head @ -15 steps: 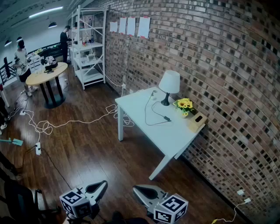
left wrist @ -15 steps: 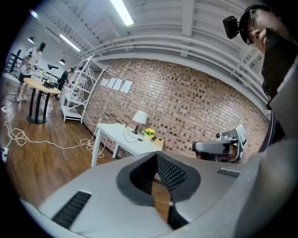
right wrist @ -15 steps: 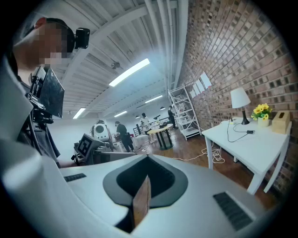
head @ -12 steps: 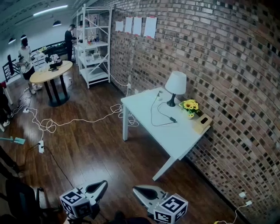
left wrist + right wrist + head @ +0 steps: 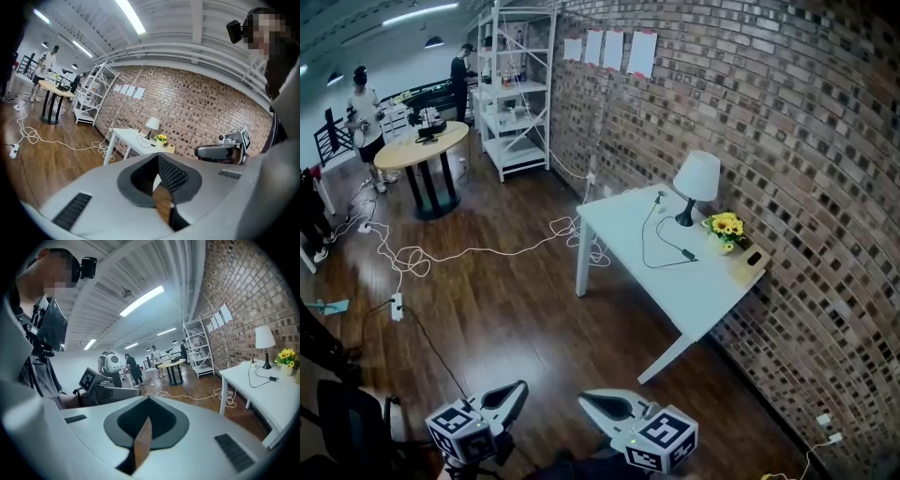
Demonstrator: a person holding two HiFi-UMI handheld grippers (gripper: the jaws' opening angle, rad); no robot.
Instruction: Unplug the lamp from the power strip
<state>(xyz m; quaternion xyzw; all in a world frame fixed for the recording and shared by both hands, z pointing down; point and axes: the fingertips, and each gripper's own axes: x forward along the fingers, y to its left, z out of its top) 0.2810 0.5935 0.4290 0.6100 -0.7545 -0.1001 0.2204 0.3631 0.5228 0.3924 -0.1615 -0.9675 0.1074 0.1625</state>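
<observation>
The lamp [image 5: 697, 183] is seen upright on the white bench [image 5: 694, 286] beside the brick wall. The left claw [image 5: 521, 385] and right claw [image 5: 584, 397] are held pressed together, well apart from it.

All 3 views share the distant table [image 5: 694, 281] and lamp [image 5: 697, 178].

Grey, pointed left tongs [image 5: 517, 387] and right tongs [image 5: 586, 398] at lower frame; each bears a white cube [image 5: 661, 439] with black square markers.
</observation>
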